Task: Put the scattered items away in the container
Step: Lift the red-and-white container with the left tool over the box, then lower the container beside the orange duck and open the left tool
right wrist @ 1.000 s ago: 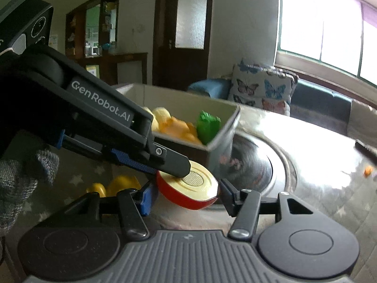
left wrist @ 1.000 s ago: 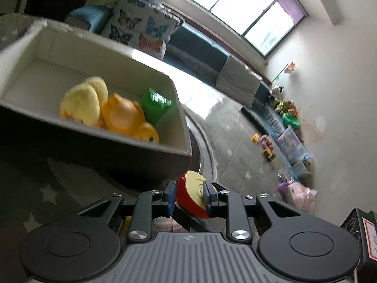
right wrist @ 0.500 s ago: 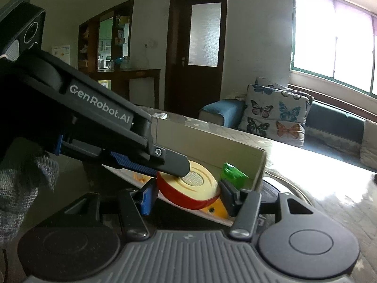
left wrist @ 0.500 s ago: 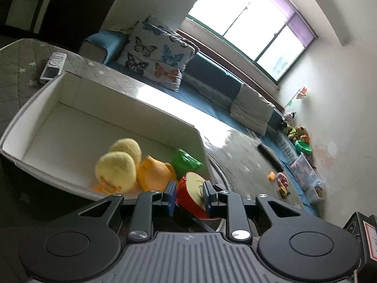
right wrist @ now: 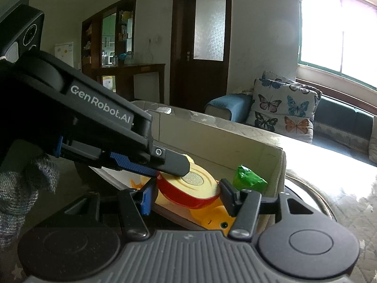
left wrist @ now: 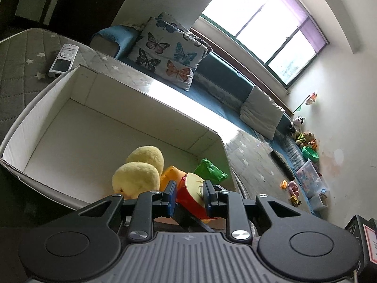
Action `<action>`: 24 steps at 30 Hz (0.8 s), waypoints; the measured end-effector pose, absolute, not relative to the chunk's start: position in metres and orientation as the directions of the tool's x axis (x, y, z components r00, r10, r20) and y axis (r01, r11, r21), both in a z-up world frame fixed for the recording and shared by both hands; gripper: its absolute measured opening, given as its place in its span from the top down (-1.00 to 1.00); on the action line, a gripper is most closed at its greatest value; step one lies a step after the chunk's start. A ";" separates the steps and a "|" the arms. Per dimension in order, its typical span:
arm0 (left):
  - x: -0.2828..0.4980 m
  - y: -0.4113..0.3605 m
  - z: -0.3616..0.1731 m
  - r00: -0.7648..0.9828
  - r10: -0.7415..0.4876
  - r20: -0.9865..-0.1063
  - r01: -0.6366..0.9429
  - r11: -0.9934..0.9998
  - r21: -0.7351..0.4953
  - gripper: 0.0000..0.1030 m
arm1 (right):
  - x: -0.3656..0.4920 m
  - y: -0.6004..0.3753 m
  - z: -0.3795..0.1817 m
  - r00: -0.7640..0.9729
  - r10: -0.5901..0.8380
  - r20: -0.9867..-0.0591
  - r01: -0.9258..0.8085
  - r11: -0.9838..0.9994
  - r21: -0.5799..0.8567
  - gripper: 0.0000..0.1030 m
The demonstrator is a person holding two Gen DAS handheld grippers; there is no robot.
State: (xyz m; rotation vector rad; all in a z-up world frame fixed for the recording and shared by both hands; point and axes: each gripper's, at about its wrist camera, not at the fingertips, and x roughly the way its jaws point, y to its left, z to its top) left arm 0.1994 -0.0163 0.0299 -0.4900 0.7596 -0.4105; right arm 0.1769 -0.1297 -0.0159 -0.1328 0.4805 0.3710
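Through the left wrist camera we see our left gripper (left wrist: 190, 195) clamped on a red-rimmed toy half with a pale cream face (left wrist: 193, 194), one blue-padded finger against each side of it. The piece is held above the near corner of the white box (left wrist: 59, 99), just over the toys already lying inside: two fuzzy yellow plush balls (left wrist: 139, 172), an orange toy (left wrist: 171, 173) tucked behind them, and a crumpled green item (left wrist: 210, 168) near the box's right wall. The box sits on a grey star-patterned quilted surface (left wrist: 21, 54), where a remote control (left wrist: 63, 59) lies just beyond the box's far corner. A butterfly-print cushion (left wrist: 168, 52) leans on the blue sofa past that. Through the right wrist camera we see the left gripper (right wrist: 165, 165) reaching in from the left, its dark finger pressed flat on the toy half's (right wrist: 188, 188) cream face. Our right gripper (right wrist: 186, 195) stands with its fingers spread, one on each side of the same piece; whether they touch its rim we cannot tell. The green item (right wrist: 247, 179) sits just right of it in the box (right wrist: 223, 146), and a yellow-orange toy (right wrist: 212, 217) lies beneath.
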 end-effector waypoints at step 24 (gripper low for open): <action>0.192 -0.014 0.031 0.662 -0.503 -0.555 0.158 0.818 -0.554 0.52 | 0.164 -0.132 -0.014 0.832 0.312 -0.458 -0.371 0.928 -0.042 -0.13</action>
